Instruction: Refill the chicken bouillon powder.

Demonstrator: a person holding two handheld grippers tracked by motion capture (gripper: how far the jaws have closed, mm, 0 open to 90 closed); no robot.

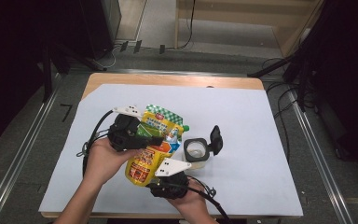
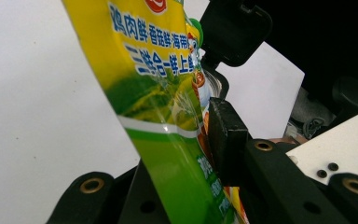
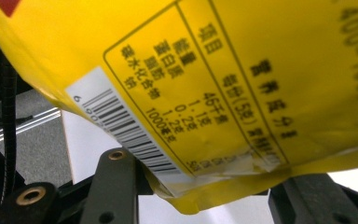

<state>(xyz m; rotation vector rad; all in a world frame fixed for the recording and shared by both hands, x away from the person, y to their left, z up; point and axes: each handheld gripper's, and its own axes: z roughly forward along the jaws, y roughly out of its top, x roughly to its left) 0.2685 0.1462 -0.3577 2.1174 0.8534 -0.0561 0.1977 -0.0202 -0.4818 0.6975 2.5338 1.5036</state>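
Note:
A yellow and green printed pouch (image 1: 150,140) hangs tilted over the white sheet, held between both hands. My left gripper (image 1: 161,140) comes in from the left and is shut on the pouch's middle; in the left gripper view one black pad (image 2: 223,135) presses the pouch (image 2: 158,93) and the other jaw is hidden behind it. My right gripper (image 1: 161,175) sits under the pouch's bottom end. In the right gripper view the pouch's barcoded lower edge (image 3: 237,70) lies between the wide-set jaws of the right gripper (image 3: 200,186) with no squeeze showing.
A clear jar (image 1: 196,150) with its black flip lid (image 1: 216,139) standing open sits just right of the pouch; the lid (image 2: 235,30) looms behind the pouch in the left gripper view. The white sheet (image 1: 242,121) covers the wooden table. Cables lie on the floor beyond.

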